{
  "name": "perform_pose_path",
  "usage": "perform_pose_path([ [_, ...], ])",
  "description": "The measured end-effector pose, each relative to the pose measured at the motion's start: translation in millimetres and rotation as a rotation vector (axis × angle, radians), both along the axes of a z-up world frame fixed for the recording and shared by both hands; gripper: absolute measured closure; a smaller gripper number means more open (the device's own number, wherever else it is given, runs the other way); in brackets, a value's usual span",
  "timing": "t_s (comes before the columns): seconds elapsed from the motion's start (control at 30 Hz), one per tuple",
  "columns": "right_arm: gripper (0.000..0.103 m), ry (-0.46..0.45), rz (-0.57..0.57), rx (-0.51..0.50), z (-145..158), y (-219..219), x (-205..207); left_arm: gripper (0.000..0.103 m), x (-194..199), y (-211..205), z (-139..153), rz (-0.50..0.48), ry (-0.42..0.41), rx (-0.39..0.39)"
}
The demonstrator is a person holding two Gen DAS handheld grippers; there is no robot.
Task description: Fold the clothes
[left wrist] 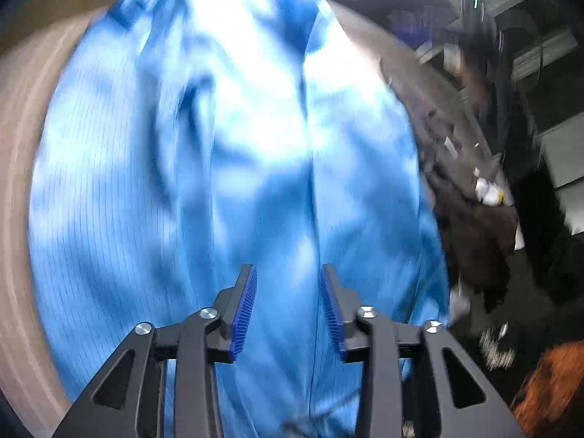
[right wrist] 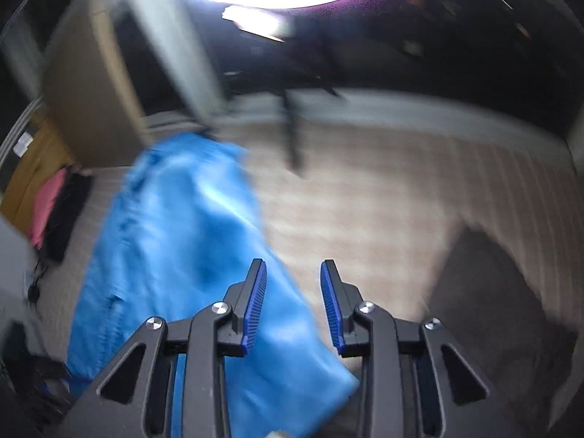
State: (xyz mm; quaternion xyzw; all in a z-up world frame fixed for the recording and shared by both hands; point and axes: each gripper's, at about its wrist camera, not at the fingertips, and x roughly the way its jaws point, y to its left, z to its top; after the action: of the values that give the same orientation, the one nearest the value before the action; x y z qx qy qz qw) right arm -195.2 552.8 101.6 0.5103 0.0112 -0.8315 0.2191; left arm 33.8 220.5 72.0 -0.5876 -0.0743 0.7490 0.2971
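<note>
A blue garment [left wrist: 226, 168] with thin stripes lies wrinkled on a beige table [left wrist: 22, 116] and fills most of the left wrist view. My left gripper [left wrist: 287, 273] is open and empty, right above the cloth. In the right wrist view the same blue garment [right wrist: 171, 241] lies at the left. My right gripper [right wrist: 293, 268] is open and empty, over the garment's right edge and the beige table [right wrist: 365, 211]. Both views are blurred by motion.
Dark brown clothing [left wrist: 474, 233] and an orange garment [left wrist: 551, 383] lie at the right of the left wrist view. A pink item [right wrist: 47, 204] and a black one lie at the far left of the right wrist view. A dark shadow [right wrist: 485, 292] falls at right.
</note>
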Motion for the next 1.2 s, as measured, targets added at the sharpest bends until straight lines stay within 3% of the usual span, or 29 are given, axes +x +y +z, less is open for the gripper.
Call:
perform_pose_path([
  [0.03, 0.072, -0.023, -0.023, 0.002, -13.1, 15.2, 4.7, 0.04, -21.0, 11.6, 6.0, -0.022, 0.03, 0.012],
  [0.13, 0.072, -0.069, -0.043, 0.0, -41.8, 40.1, 17.9, 0.04, -86.6, 47.8, 19.6, -0.069, 0.106, 0.044],
  [0.23, 0.072, -0.077, -0.014, -0.018, -58.4, 44.9, 27.8, 0.04, -147.6, 81.9, 19.1, -0.078, 0.124, 0.09],
  [0.4, 0.072, -0.075, 0.039, -0.065, -69.9, 40.4, 29.6, 0.042, -206.7, 133.6, -4.3, -0.12, 0.146, -0.062],
  [0.43, 0.072, -0.07, 0.048, -0.075, -72.2, 39.1, 28.4, 0.044, -210.7, 137.0, -7.1, -0.129, 0.143, -0.075],
  [0.5, 0.072, -0.064, 0.063, -0.082, -74.3, 35.9, 26.6, 0.059, -212.7, 139.9, -9.9, -0.153, 0.134, -0.078],
  [0.57, 0.072, -0.063, 0.075, -0.083, -78.9, 32.8, 24.0, 0.092, -214.7, 142.8, -12.6, -0.177, 0.125, -0.081],
  [0.63, 0.073, -0.072, 0.09, -0.067, -84.5, 30.5, 22.3, 0.103, -216.7, 145.7, -15.4, -0.201, 0.116, -0.084],
  [0.7, 0.093, -0.067, 0.112, -0.049, -88.6, 28.1, 22.4, 0.103, -214.1, 147.2, -11.7, -0.227, 0.119, -0.082],
  [0.8, 0.096, -0.057, 0.139, -0.022, -93.6, 26.1, 23.0, 0.103, -205.5, 137.0, -3.0, -0.24, 0.139, -0.076],
  [0.9, 0.096, -0.056, 0.136, -0.037, -92.8, 30.9, 21.4, 0.103, -205.3, 113.8, -8.7, -0.174, 0.143, -0.14],
  [1.03, 0.093, -0.078, 0.13, -0.05, -94.2, 33.0, 16.3, 0.101, -213.9, 86.9, -28.1, -0.099, 0.077, -0.169],
  [1.1, 0.07, -0.095, 0.132, -0.072, -92.6, 31.9, 16.5, 0.095, -216.8, 88.2, -23.4, -0.1, 0.091, -0.178],
  [1.13, 0.066, -0.076, 0.137, -0.069, -91.2, 30.3, 18.1, 0.08, -220.1, 91.0, -18.4, -0.097, 0.101, -0.166],
  [1.17, 0.064, -0.056, 0.142, -0.067, -89.9, 28.7, 19.7, 0.056, -224.1, 94.1, -13.5, -0.092, 0.111, -0.149],
  [1.2, 0.064, -0.041, 0.156, -0.047, -89.5, 23.9, 21.3, 0.048, -229.8, 99.2, -9.0, -0.088, 0.126, -0.143],
])
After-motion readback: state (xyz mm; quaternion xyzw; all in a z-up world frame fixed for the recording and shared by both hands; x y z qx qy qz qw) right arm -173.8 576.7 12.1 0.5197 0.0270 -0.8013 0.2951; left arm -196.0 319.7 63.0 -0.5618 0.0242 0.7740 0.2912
